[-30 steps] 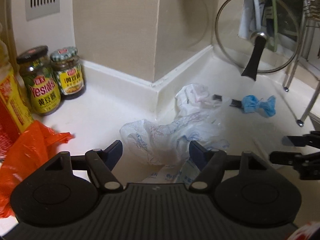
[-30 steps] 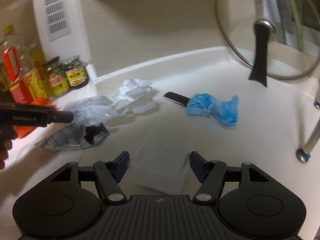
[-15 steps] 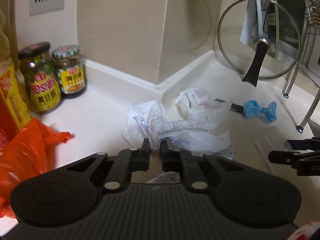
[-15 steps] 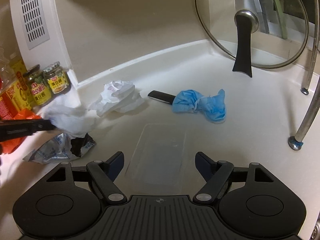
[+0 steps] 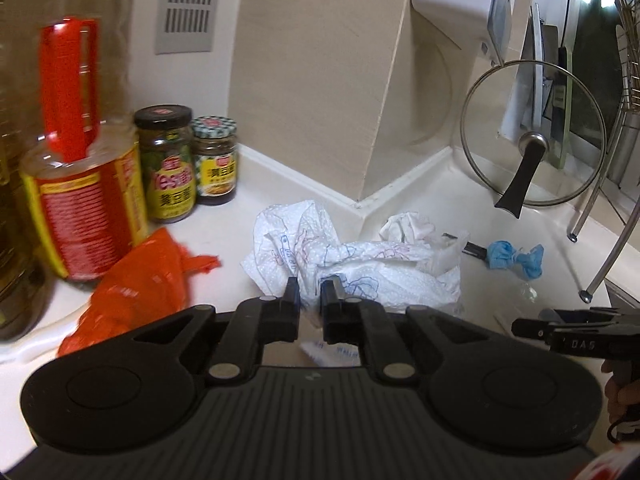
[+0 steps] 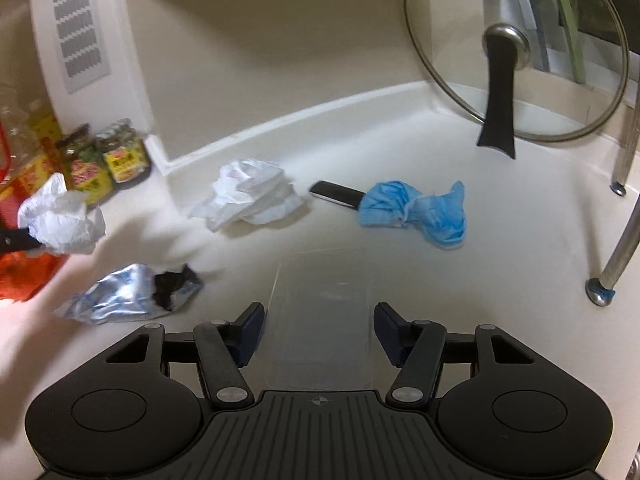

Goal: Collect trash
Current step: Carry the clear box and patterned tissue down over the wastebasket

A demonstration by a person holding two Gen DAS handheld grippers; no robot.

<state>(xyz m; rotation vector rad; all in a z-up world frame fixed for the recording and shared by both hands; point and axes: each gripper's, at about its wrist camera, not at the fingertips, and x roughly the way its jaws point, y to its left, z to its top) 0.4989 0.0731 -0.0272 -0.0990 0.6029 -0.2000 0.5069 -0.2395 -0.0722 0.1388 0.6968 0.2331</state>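
Bare counter [image 6: 500, 280] lies open right of the clear box [image 6: 320, 312] (rack legs [image 6: 608, 276] bound it); jars [image 5: 188, 164] crowd the left.

The taller jar [image 5: 166, 164], with a dark lid, carries a yellow label bearing red Latin lettering of which only "Yes" is legible, with dark Chinese characters beneath it. The shorter jar [image 5: 216, 162], with a checked lid, carries a yellow label with Chinese characters too small to read with certainty. The right gripper [image 5: 560, 330], seen from the side, shows the pale letters "DAS". The oil bottle [image 5: 76, 184] has a red and yellow label whose print is blurred beyond reading.
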